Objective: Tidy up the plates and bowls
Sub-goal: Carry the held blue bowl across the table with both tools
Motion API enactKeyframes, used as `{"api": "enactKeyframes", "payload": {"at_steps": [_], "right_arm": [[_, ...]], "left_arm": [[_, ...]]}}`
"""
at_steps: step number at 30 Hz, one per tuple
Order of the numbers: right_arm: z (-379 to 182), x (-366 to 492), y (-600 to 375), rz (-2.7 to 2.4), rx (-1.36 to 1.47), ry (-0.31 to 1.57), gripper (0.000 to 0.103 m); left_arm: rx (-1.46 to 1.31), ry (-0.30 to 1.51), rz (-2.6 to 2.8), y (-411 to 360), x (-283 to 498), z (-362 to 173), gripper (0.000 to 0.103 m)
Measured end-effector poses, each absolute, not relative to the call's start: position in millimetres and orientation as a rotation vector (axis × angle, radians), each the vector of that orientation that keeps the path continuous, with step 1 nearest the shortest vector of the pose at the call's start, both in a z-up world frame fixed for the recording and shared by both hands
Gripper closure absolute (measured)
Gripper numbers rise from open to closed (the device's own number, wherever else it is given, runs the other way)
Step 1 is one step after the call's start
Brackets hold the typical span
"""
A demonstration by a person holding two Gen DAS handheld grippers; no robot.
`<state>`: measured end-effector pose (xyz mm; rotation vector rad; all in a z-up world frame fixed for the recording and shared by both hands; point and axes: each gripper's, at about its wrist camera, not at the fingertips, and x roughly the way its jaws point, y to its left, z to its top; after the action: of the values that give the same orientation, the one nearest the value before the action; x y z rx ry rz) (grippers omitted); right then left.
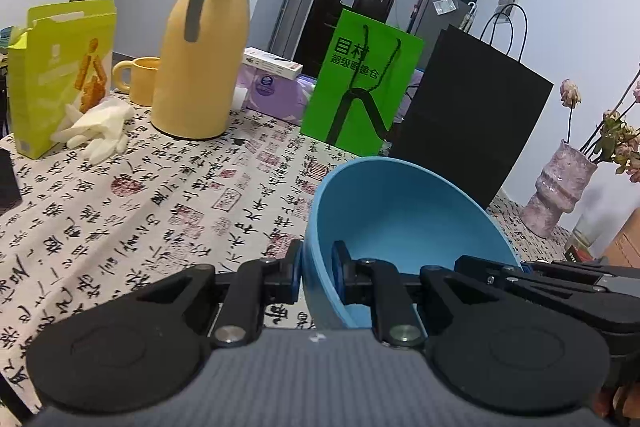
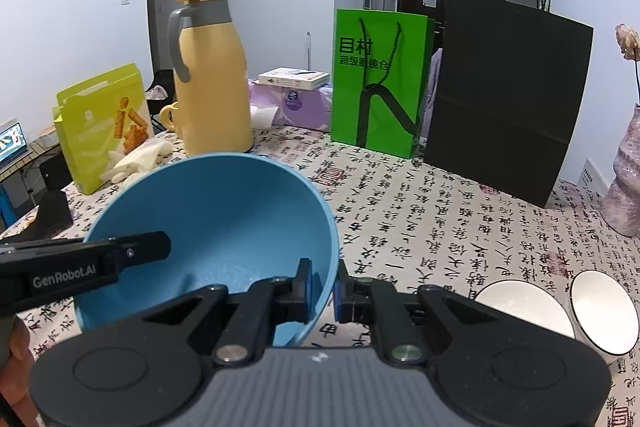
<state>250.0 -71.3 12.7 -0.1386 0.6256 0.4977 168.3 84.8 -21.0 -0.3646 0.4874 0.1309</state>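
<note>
We hold a round blue plastic bowl (image 2: pixel 216 227) low in frame – left gripper (image 1: pixel 318 269) and right gripper (image 2: pixel 323 291) each clamped on opposite rims – presumably for steadiness.

Both grippers clamp one blue bowl (image 2: pixel 224 227) by opposite sides of its rim. Left gripper (image 1: pixel 318 269): jaws nearly closed, one pad outside the wall, one inside, pointing forward and somewhat down. Right gripper (image 2: pixel 323 289): same pinch, one pad inside, one outside, angled down. In the right wrist view the left gripper's black finger reaches in from the left over the rim. A bit of the person's hand (image 2: pixel 16 351) shows at the lower left edge.
</note>
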Motion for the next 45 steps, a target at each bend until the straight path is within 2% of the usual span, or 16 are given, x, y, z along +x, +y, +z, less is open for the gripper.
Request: {"api": "enactKeyframes", "payload": {"at_steps": [29,45], "right_arm": [[17,213,-28,0.586,-0.125,0.622,0.092],[0,198,15,0.658,-0.127,0.678,0.092]], "left_arm": [[-0.375,0.459,0.215,128,122,-16,0.087],[-0.4,0.488,0.298,164,91,-27,0.087]]}}
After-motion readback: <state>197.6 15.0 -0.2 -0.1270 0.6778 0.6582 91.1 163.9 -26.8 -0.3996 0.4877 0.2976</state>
